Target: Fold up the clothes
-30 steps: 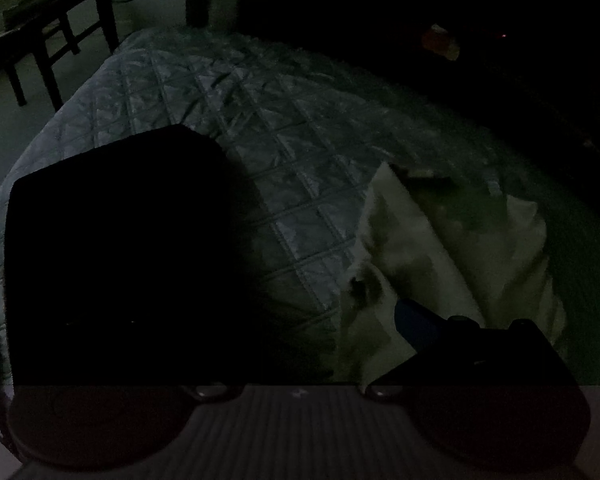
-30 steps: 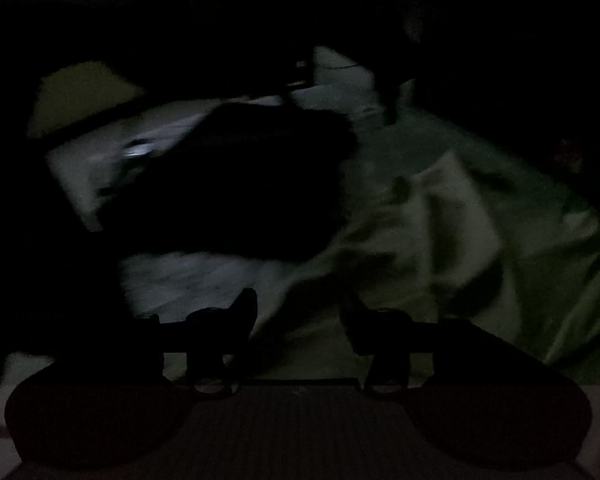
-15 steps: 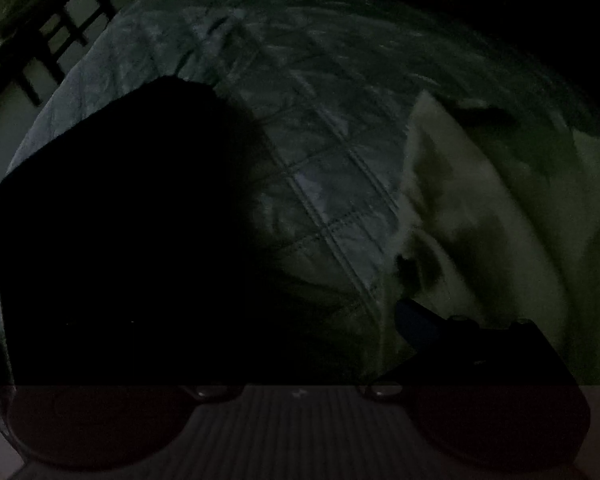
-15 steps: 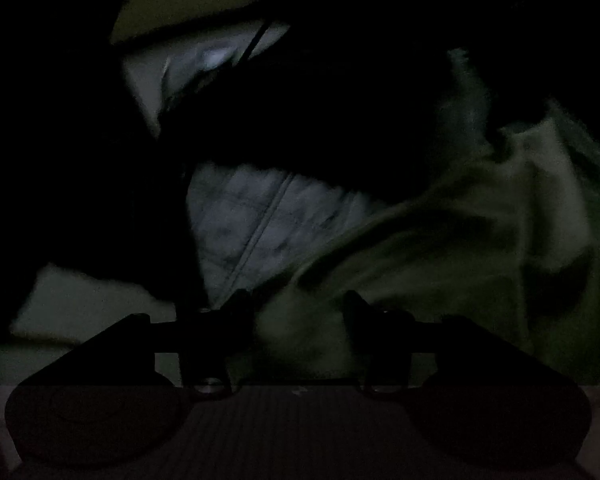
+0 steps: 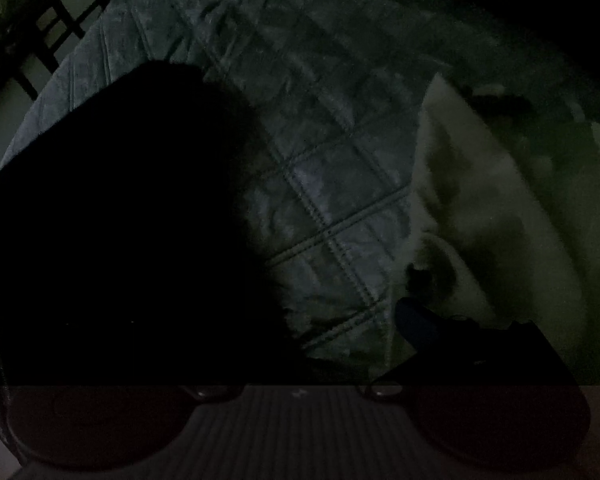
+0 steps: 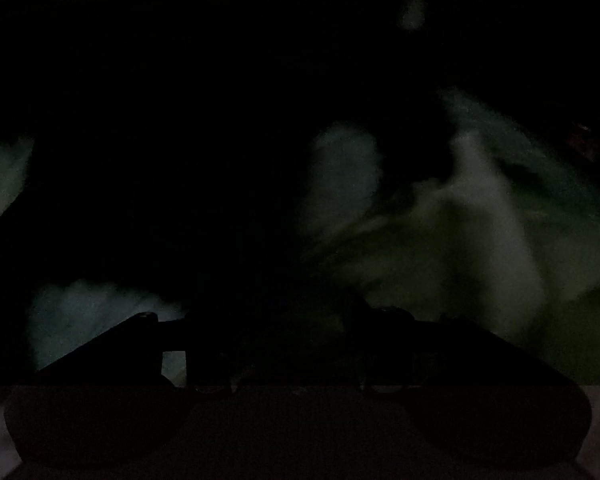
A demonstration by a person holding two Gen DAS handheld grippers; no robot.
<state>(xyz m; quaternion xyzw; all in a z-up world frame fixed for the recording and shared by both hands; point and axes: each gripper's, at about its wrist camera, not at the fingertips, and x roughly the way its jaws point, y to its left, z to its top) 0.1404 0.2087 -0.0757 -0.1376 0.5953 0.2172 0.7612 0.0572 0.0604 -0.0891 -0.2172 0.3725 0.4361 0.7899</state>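
Note:
The scene is very dark. In the left wrist view a black garment (image 5: 120,240) lies flat on the left of a quilted bedspread (image 5: 320,184). A pale crumpled garment (image 5: 500,208) lies on the right. My left gripper (image 5: 320,320) is open just above the quilt. Its right finger (image 5: 416,320) rests at the pale garment's near edge, and its left finger is lost against the black cloth. In the blurred right wrist view my right gripper (image 6: 296,320) is open, low over the pale garment (image 6: 480,240), with its fingers only dim silhouettes.
A dark wooden chair (image 5: 48,20) stands on the floor beyond the bed's far left corner. The bed's rounded edge runs along the left. A strip of bare quilt separates the two garments. A pale patch of quilt (image 6: 80,312) shows at lower left in the right wrist view.
The left gripper has come closer to the bed, so both garments look larger. The right gripper has swung down towards the pale garment, and its view has grown darker and more blurred.

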